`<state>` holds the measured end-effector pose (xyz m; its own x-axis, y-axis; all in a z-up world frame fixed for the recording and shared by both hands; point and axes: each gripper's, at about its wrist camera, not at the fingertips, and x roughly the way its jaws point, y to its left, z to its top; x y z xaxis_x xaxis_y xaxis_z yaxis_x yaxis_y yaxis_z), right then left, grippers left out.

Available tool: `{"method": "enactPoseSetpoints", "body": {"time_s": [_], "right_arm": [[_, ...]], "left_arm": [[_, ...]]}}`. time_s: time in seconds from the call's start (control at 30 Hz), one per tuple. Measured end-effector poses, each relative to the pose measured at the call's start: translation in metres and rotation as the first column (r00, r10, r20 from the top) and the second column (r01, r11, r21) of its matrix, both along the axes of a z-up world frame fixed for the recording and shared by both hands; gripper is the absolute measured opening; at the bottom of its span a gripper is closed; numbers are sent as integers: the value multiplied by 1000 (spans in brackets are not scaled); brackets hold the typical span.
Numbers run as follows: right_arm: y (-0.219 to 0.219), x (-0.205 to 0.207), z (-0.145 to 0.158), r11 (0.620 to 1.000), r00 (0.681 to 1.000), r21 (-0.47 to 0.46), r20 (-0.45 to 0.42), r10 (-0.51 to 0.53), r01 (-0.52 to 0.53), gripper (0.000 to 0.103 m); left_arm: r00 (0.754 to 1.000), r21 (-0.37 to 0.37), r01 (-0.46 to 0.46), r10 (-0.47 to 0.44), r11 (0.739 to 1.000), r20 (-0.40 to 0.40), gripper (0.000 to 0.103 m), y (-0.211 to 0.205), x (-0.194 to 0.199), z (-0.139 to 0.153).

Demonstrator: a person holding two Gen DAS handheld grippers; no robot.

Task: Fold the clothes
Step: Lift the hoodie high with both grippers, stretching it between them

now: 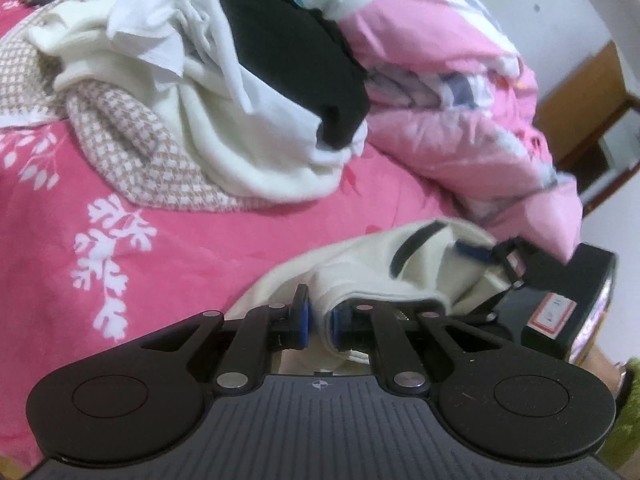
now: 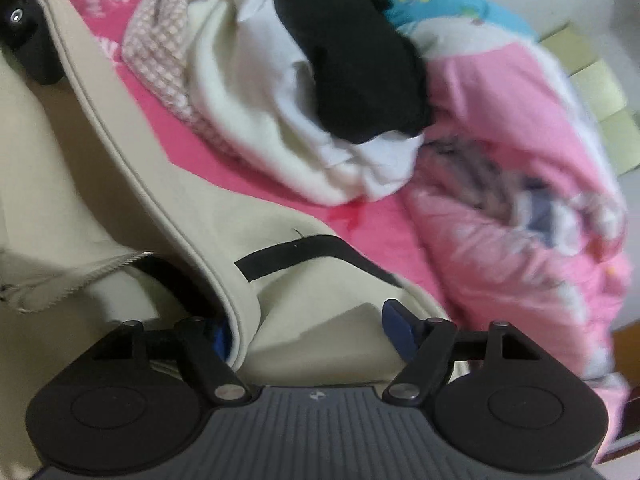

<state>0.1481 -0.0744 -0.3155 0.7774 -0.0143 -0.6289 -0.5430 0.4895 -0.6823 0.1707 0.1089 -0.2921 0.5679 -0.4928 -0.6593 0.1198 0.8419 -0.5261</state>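
Observation:
A cream garment with a black stripe lies on the pink bed sheet. My left gripper is shut on a fold of the cream garment. The right gripper shows beyond it at the garment's far end. In the right wrist view the cream garment spreads across the left and under the fingers. My right gripper is open, its jaws wide apart with the garment's hem and black stripe between them. The left gripper shows at the top left.
A pile of clothes lies further back: white garments, a black one and a checked beige one. A pink quilt is bunched at the right. A wooden cabinet stands beyond the bed.

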Motion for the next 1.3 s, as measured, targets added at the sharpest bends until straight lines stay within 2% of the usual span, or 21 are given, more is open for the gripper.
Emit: {"method": "enactPoseSetpoints", "body": {"time_s": [0.03, 0.07, 0.1, 0.13, 0.2, 0.27, 0.37, 0.5, 0.57, 0.6, 0.67, 0.77, 0.9, 1.03, 1.2, 1.3], "right_arm": [[-2, 0, 6, 1000, 1000, 21, 14, -22, 22, 50], [-4, 0, 13, 998, 999, 42, 28, -42, 41, 44], [-5, 0, 21, 997, 997, 62, 44, -56, 53, 32], [-6, -1, 28, 995, 996, 82, 61, -70, 65, 24], [-8, -4, 41, 991, 993, 107, 85, -84, 75, 17], [-9, -11, 52, 990, 990, 119, 108, -90, 77, 16], [-14, -20, 68, 986, 985, 141, 136, -107, 88, 14], [-23, -38, 87, 982, 977, 159, 170, -128, 101, 13], [-28, -48, 98, 979, 972, 172, 185, -144, 112, 13], [-31, -52, 103, 977, 969, 176, 193, -151, 117, 11], [-36, -61, 116, 974, 962, 184, 214, -171, 132, 9], [-49, -76, 143, 962, 942, 218, 254, -219, 165, 9], [-69, -97, 186, 941, 905, 281, 322, -277, 188, 7], [-96, -124, 238, 908, 851, 368, 395, -347, 200, 6], [-129, -166, 304, 865, 786, 462, 454, -420, 195, 6], [-142, -193, 343, 859, 757, 483, 495, -426, 168, 6]], "left_arm": [[1000, 16, 20, -20, 1000, -1, 10, -3, 1, -1], [999, 21, 49, -49, 999, -9, 13, -6, 2, -3], [997, 18, 77, -76, 997, -24, 15, -9, 4, -6], [995, 14, 96, -95, 995, -39, 16, -14, 6, -9], [990, 19, 128, -127, 992, -53, 20, -22, 7, -12], [989, 61, 140, -136, 988, -63, 36, -32, 10, -14], [985, 115, 157, -148, 981, -84, 48, -46, 14, -19], [981, 131, 187, -177, 974, -84, 46, -58, 8, -18], [983, 133, 181, -175, 974, -58, 30, -61, -1, -9], [985, 131, 169, -166, 977, -36, 28, -62, -6, -2], [990, 118, 139, -141, 983, 14, 22, -62, -16, 17], [990, 83, 89, -98, 993, 106, 19, -60, -34, 55], [969, 50, 62, -72, 997, 236, 18, -68, -57, 113], [925, 43, 66, -78, 997, 371, 17, -84, -80, 178], [865, 47, 88, -100, 995, 492, 16, -104, -104, 255], [824, 49, 99, -109, 994, 556, 16, -111, -122, 304]]}}
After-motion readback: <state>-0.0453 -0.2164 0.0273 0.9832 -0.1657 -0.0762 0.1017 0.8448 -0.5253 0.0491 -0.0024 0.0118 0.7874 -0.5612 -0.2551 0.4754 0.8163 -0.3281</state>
